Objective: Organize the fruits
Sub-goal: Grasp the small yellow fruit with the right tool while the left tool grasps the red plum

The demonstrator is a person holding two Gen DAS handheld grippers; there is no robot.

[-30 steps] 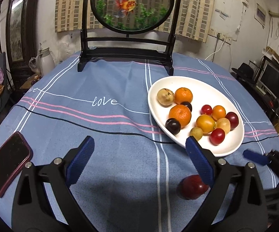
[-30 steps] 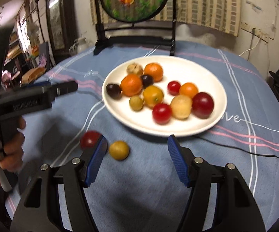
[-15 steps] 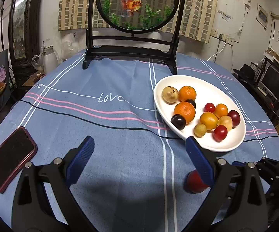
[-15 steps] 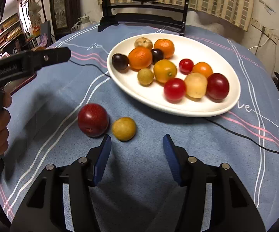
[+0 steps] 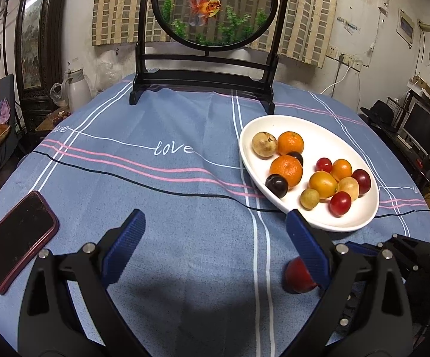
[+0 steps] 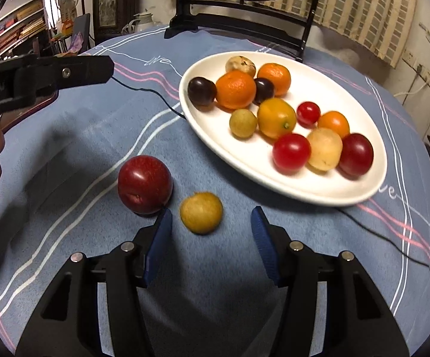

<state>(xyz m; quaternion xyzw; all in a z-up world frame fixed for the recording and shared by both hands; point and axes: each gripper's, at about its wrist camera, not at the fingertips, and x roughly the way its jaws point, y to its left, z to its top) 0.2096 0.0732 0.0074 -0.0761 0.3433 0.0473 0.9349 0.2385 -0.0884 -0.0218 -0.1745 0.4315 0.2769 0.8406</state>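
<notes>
Blue woven tablecloth [image 6: 96, 136] with white, pink and black stripes covers the round table; "love" is stitched in white script. Left to right in the right wrist view: the left gripper [image 5: 215, 238], jaws wide apart and empty; a glossy dark-red plum [image 6: 145, 184]; a small matte yellow fruit [image 6: 201, 212] just ahead of the right gripper [image 6: 210, 245], whose blue ribbed pads stand apart; the smooth white oval plate [image 6: 274, 172] heaped with fruits.
</notes>
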